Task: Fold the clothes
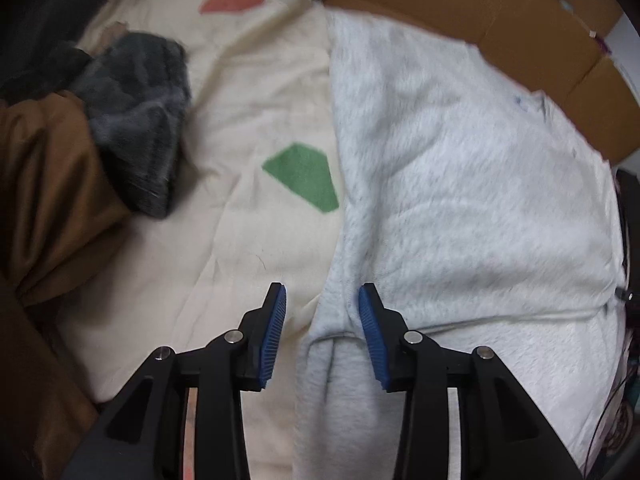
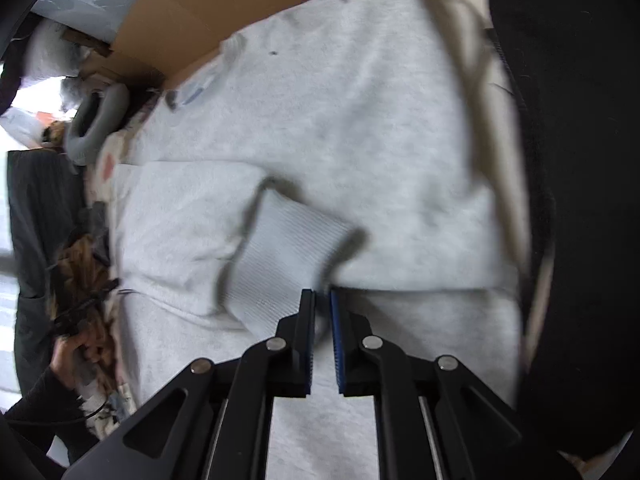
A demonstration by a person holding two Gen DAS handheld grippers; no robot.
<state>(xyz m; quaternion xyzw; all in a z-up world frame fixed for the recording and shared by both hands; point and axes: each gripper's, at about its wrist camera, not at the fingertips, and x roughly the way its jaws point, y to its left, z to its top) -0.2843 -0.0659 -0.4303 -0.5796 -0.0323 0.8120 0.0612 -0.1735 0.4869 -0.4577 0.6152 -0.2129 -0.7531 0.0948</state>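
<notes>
A light grey fleece sweatshirt (image 1: pixel 460 180) lies spread on a cream blanket (image 1: pixel 240 120). My left gripper (image 1: pixel 322 288) hovers open over the sweatshirt's left edge; a raised fold of the fabric runs between its blue pads (image 1: pixel 274 336) without being pressed. In the right wrist view the same sweatshirt (image 2: pixel 360 120) fills the frame. Its ribbed sleeve cuff (image 2: pixel 280 248) is lifted off the body and casts a shadow. My right gripper (image 2: pixel 321 293) is shut on the cuff's lower corner, with only a thin gap between the jaws.
A dark grey knit garment (image 1: pixel 136 120) and a brown garment (image 1: pixel 48 184) lie piled at the left. Cardboard (image 1: pixel 520 28) borders the far side. The blanket carries a green patch (image 1: pixel 304 176). A black mass (image 2: pixel 580 160) stands at the right, a person's hand (image 2: pixel 74 356) at lower left.
</notes>
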